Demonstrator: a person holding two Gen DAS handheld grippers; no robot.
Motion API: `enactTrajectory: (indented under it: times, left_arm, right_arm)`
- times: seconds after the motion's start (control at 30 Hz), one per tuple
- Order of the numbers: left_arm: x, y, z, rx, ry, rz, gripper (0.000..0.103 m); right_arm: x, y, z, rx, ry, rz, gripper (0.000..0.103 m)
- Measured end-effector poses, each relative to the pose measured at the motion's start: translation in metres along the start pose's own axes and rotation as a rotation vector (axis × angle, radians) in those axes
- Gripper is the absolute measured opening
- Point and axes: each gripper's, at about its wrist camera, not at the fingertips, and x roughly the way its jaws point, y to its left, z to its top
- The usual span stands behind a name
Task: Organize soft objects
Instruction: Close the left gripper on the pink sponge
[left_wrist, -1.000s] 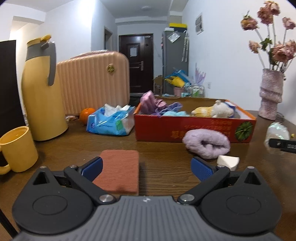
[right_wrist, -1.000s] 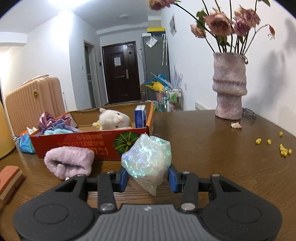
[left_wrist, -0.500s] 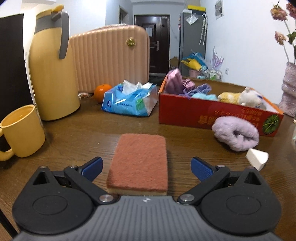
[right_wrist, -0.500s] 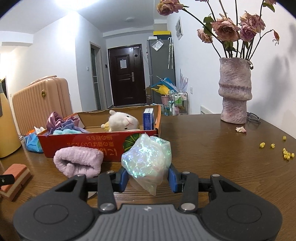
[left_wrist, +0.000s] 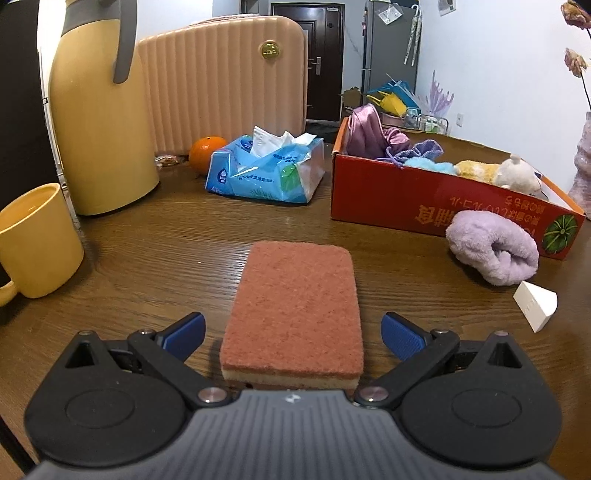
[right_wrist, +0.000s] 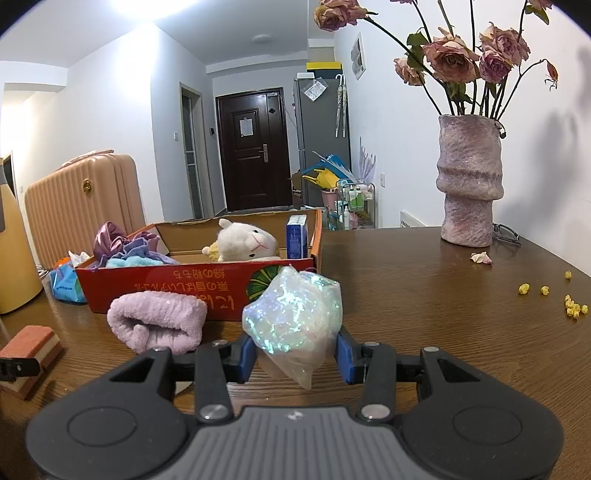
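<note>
Two grippers at work. Left gripper (left_wrist: 291, 334) spread wide, blue pads either side of the sponge (left_wrist: 295, 306), not yet touching it; sponge flat on the table (left_wrist: 166, 251), straight ahead at twelve o'clock. Right gripper (right_wrist: 295, 356) clamped on the iridescent pouch (right_wrist: 295, 317), held just above the wood, short of the red box (right_wrist: 207, 291).

For a clean pick: close evenly on the sponge's long sides, low enough to catch the pale layer as well as the rough top, gently, since foam probably squashes and springs. Then lift clear before swinging toward the box at two o'clock.

Around: lilac rolled towel (left_wrist: 493, 251) at two o'clock against the box front, squarely on the path, so go over rather than through. White wedge (left_wrist: 535, 304) at three o'clock, possibly a makeup sponge, hard to say. Tissue pack (left_wrist: 266, 171) and orange (left_wrist: 207, 149) at eleven, yellow mug (left_wrist: 37, 240) and flask (left_wrist: 99, 110) at ten, well aside. Plush toy (right_wrist: 245, 242) and cloths already in the box.
</note>
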Motion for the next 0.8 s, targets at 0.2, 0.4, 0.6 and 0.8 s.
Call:
enactTrajectory:
  times: [0.2,0.4,0.6,0.8]
  left_arm:
    - [0.0013,0.0004,-0.0007,-0.006,0.007,-0.004,0.103]
    - [0.0023,0.001,-0.0008,-0.013,0.01,-0.008,0.103]
    - [-0.0016,-0.0008,-0.0009,-0.005,-0.007,-0.025,0.078]
    - [-0.0042,-0.0004,0.0002,-0.008,-0.022,-0.046,0.071]
  right_arm:
    - [0.0002,-0.0002,-0.0001,0.002,0.002,-0.003,0.043]
    - [0.0003,-0.0003,-0.0001,0.002,0.003,-0.005,0.043]
    - [0.0004,-0.0004,-0.0003,0.002,0.003,-0.005,0.043]
    - [0.0002,-0.0009,-0.0008,0.001,0.001,-0.009,0.043]
